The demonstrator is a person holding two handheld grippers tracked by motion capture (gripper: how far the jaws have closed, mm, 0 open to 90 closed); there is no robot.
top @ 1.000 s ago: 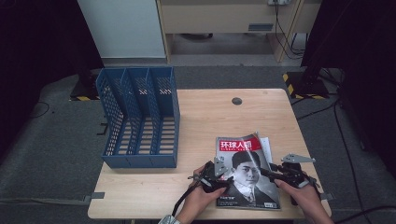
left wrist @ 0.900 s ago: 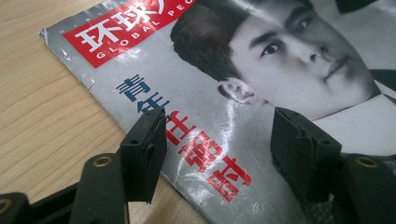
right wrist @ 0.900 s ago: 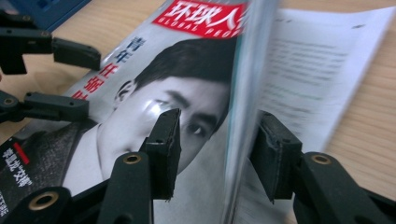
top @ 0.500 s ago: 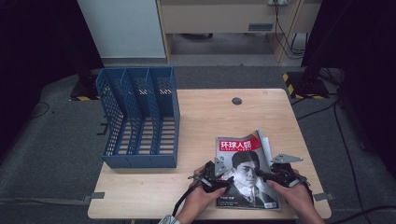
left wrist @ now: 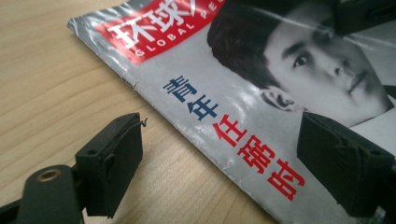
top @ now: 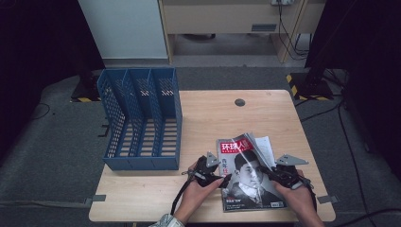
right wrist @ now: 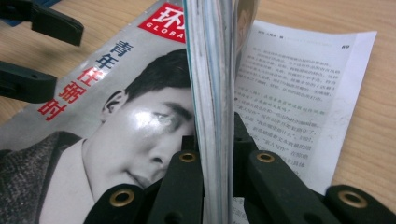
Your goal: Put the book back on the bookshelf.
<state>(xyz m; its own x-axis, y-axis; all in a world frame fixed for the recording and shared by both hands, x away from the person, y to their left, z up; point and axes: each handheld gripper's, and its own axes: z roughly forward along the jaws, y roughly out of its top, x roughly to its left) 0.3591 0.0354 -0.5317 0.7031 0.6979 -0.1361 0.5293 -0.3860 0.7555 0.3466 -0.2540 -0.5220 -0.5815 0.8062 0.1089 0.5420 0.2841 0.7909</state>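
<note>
On the desk (top: 198,123), the right gripper (top: 273,174) had just clamped the magazine's (top: 250,175) lifted pages; the left gripper (top: 221,181) had just widened, straddling its spine untouched.

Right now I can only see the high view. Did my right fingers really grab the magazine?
Observer: Yes. The right gripper has just closed its fingers on the lifted edge of the magazine. The pages stand upright between them.
Operator: And my left one?
Observer: The left gripper has just opened wider. One finger hangs over the table and the other over the cover, so they sit astride the spine, gripping nothing.
</note>
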